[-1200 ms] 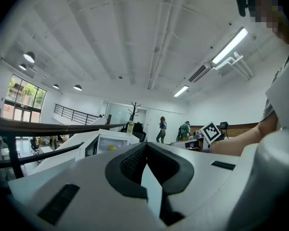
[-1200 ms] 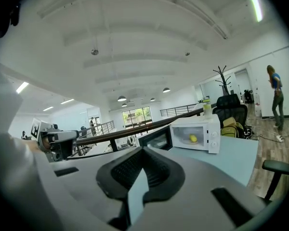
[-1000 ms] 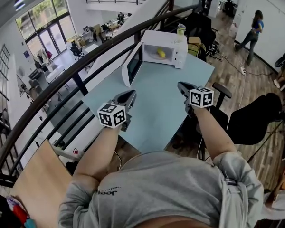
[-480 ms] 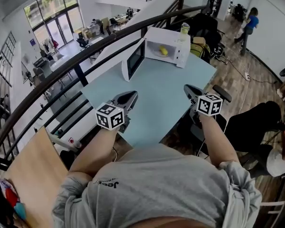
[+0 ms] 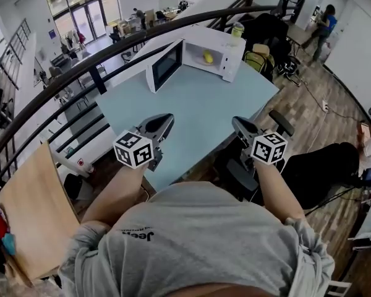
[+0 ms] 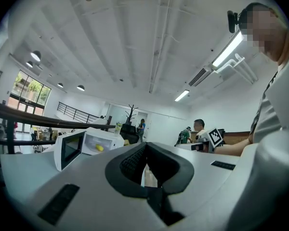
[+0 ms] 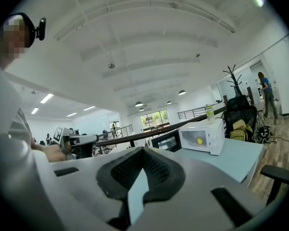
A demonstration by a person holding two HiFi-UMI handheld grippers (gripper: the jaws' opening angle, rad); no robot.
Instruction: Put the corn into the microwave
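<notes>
The white microwave (image 5: 217,53) stands at the far end of the light blue table (image 5: 198,107), its door (image 5: 164,73) swung open to the left. The yellow corn (image 5: 208,57) lies inside it, and also shows in the left gripper view (image 6: 100,148) and the right gripper view (image 7: 199,141). My left gripper (image 5: 159,124) hovers over the table's near edge, shut and empty. My right gripper (image 5: 240,126) is level with it at the near right corner, shut too, with nothing in it. Both point toward the microwave from well short of it.
A bottle (image 5: 237,30) stands on top of the microwave. A dark railing (image 5: 105,64) runs along the table's left side. A black chair (image 5: 283,121) sits by the right edge, and a wooden board (image 5: 31,215) lies at the lower left. A person (image 5: 324,17) stands far off.
Both grippers have drawn back toward my body, away from the microwave, staying shut and empty. The microwave and corn have not moved on the table.
</notes>
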